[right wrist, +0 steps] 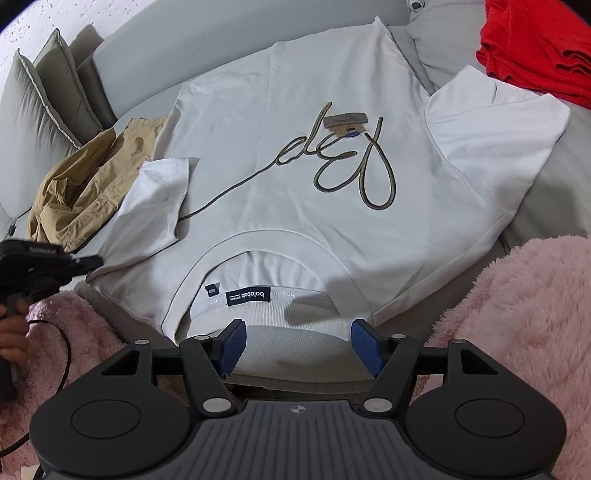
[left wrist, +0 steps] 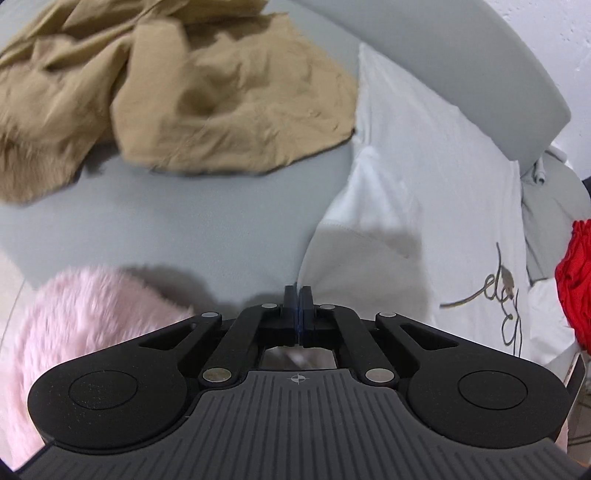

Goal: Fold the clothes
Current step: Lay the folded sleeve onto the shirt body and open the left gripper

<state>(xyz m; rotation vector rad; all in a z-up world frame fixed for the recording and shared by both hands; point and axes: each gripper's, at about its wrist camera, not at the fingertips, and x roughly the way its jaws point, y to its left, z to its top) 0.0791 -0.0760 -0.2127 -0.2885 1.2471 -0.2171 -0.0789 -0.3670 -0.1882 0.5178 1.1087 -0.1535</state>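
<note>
A: What is the shirt like?

B: The white shirt [right wrist: 295, 177] is smooth knit, spread flat and face up on the grey sofa [right wrist: 229, 33], collar nearest the right camera. A looping olive script [right wrist: 343, 162] runs across the chest, with a brown tag [right wrist: 345, 120] lying on it. The collar is ribbed, with a black label [right wrist: 246, 295] inside. One sleeve [right wrist: 491, 133] lies out flat; the other sleeve [right wrist: 155, 199] is folded in and creased.

A: And the grippers?

B: The right gripper [right wrist: 297, 349] hangs over the collar, its blue ribbed pads [right wrist: 232, 347] standing apart with nothing pinched between them. The left gripper [left wrist: 298, 295] has its pads pressed together at the shirt's edge; whether cloth is caught between them I cannot tell.

A: What lies around?

B: A crumpled tan garment [left wrist: 177, 99], thin and wrinkled, sits on the sofa just beside the shirt, touching its side by the folded sleeve. A fluffy pink blanket [right wrist: 524, 317] bunches at the near edge on both sides. Red cloth [right wrist: 539, 44], folded in layers, rests on a grey cushion [right wrist: 439, 40] beyond the flat sleeve. Two piped cushions [right wrist: 40, 96] stand at the sofa's far corner. A hand [right wrist: 13, 332] grips the left tool's handle, a dark cable [right wrist: 62, 354] curling beside it.
</note>
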